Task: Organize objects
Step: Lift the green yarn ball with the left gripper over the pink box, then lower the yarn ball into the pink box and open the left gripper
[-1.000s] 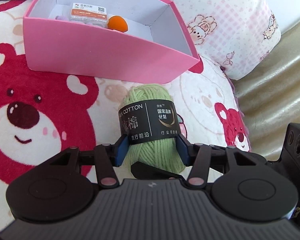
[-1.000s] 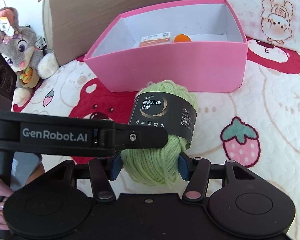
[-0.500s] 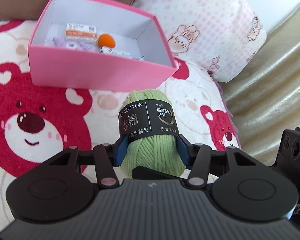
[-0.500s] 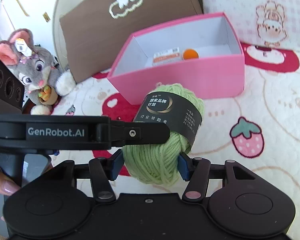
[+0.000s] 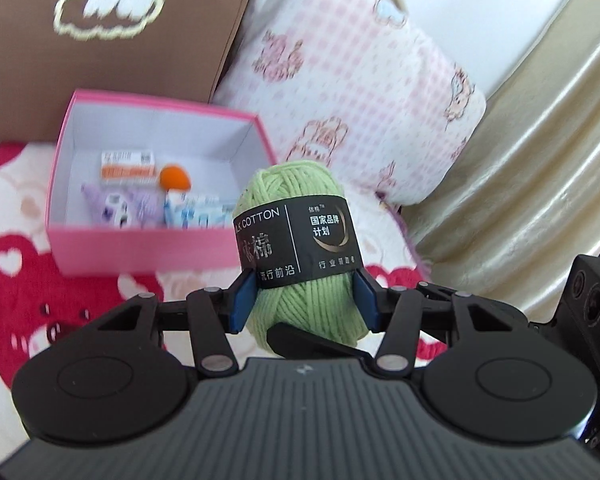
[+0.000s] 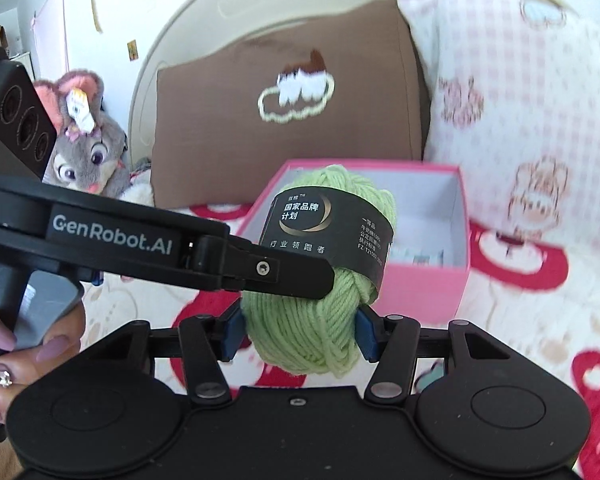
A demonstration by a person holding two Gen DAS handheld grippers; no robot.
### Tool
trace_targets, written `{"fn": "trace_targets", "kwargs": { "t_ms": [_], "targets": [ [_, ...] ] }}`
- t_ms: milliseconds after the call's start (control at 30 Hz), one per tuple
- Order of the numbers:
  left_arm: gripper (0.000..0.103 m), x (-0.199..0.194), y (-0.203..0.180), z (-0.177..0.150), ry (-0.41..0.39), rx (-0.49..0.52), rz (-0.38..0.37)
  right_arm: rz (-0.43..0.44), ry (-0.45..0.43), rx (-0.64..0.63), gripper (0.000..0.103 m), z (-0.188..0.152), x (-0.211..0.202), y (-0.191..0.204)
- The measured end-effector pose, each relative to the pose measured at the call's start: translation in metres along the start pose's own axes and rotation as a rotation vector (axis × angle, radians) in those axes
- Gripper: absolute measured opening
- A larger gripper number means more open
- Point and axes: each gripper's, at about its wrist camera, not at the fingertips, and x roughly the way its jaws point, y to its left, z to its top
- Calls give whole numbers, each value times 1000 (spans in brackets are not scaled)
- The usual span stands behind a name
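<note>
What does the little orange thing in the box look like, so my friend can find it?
Find the pink box on the bear blanket, in front of the brown pillow. Inside it, near the middle, sits the orange ball, beside an orange-and-white packet and behind a purple toy. It is the only round, plain orange thing there.

Yarn ball [image 5: 300,216], green: one. Pink box [image 5: 140,248]: one. Items visible inside box: four, namely orange ball [image 5: 175,177], white-orange packet [image 5: 128,166], purple plush figure [image 5: 116,208], blue-white packet [image 5: 200,216]. Pillows: two, brown [image 6: 260,120], pink checked [image 5: 360,92]. Plush rabbit [image 6: 88,152]: one.
</note>
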Motion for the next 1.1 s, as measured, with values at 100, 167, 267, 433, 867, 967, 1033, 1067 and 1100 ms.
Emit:
{"fn": "trace_targets", "kwargs": {
  "t_ms": [100,167,267,433,867,967,1033,1067,1100],
  "targets": [
    [51,-2,-7,24,-14,28,18,0,-30,-6,60,21,3,-4],
    [51,-1,-10,40,-25,39,30,-7,-49,-18,60,34,7,-7],
    [51,3,-16,61,-60,92,52,-7,-73,-9,60,54,15,-16],
    [51,18,-17,94,-64,190,83,-23,-88,-90,58,82,37,-27],
    [53,122,23,119,-20,125,114,-78,-65,0,58,86,128,-78],
    [53,141,37,120,7,91,111,-86,-56,12,58,80,146,-86],
    [53,153,45,120,30,76,108,-93,-44,17,58,75,157,-90],
    [53,158,49,119,38,72,108,-102,-36,16,58,73,163,-91],
    [53,163,53,118,44,64,107,-115,-26,7,58,72,168,-91]
  ]
}}
